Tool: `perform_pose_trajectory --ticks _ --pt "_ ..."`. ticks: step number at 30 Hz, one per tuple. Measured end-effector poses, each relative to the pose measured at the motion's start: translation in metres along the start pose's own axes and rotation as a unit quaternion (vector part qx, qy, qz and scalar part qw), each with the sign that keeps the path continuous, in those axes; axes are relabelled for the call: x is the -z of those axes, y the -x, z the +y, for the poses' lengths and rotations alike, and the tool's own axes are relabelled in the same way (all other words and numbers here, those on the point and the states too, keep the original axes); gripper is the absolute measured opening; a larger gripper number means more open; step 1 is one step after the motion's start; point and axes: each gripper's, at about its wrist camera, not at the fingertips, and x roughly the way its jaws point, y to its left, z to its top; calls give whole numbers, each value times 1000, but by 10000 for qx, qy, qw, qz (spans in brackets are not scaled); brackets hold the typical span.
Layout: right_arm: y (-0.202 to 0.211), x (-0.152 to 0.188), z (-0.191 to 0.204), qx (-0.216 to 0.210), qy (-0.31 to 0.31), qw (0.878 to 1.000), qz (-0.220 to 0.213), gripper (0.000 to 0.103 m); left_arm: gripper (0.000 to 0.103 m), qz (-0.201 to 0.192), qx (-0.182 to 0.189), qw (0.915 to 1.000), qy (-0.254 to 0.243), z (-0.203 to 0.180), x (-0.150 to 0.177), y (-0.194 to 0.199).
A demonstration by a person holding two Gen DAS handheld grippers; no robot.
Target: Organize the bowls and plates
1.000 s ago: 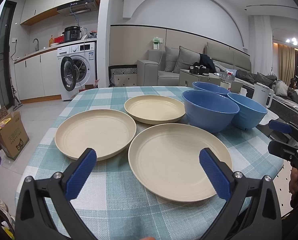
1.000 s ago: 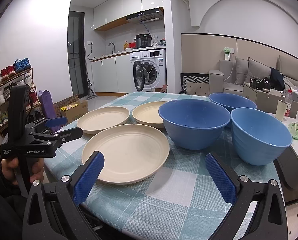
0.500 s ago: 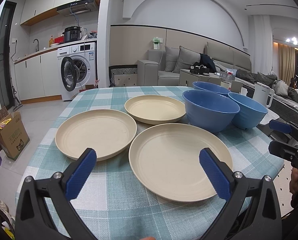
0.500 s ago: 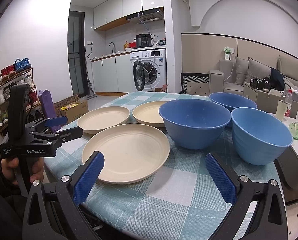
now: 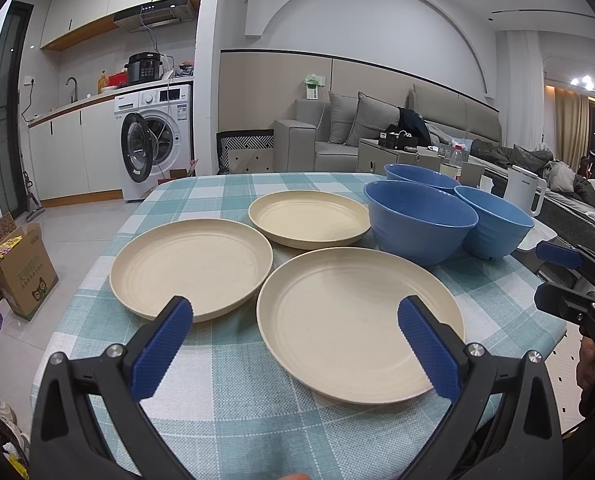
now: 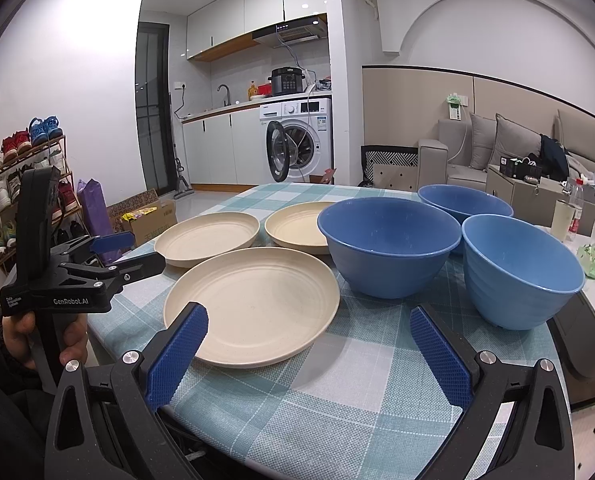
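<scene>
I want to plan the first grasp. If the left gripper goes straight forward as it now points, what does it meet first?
Probably the near rim of the nearest round cream plate. The open left gripper points at it over the checked tablecloth, though depth is uncertain.

The tabletop (image 5: 233, 412) wears a woven check cloth, matt and coarse-grained. The three cream plates (image 5: 361, 320) look like matt, faintly speckled plastic, perhaps a fibre blend, with fine turned rings. The blue bowls (image 6: 389, 252) are smooth plastic with a soft sheen; the nearest one (image 6: 521, 276) has a ribbed outer wall. Each claw, left (image 5: 295, 348) and right (image 6: 309, 356), has matt black plastic arms, blue knurled rubbery pads (image 6: 177, 354) and shiny metal rivets (image 6: 130, 357).
</scene>
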Motion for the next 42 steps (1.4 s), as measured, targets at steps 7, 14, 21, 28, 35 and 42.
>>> perform_pose_trajectory --ticks 7,14,21,28,35,42 --pt "0 0 0 2 -4 10000 1 103 103 -24 20 10000 31 4 -1 2" --pt "0 0 0 1 -5 10000 4 103 103 -24 175 9998 16 5 -3 5" --pt "-4 4 4 6 -8 10000 37 103 103 -151 83 9998 -104 2 -3 8" --pt "-4 4 4 4 -6 10000 41 103 103 -212 -16 9996 -170 2 -4 10" --pt "-5 4 3 14 -26 10000 34 103 103 -248 -153 9993 -225 2 -6 10" --pt "-6 3 -2 61 -89 9999 46 103 103 -40 -321 9994 -136 9 -6 1"
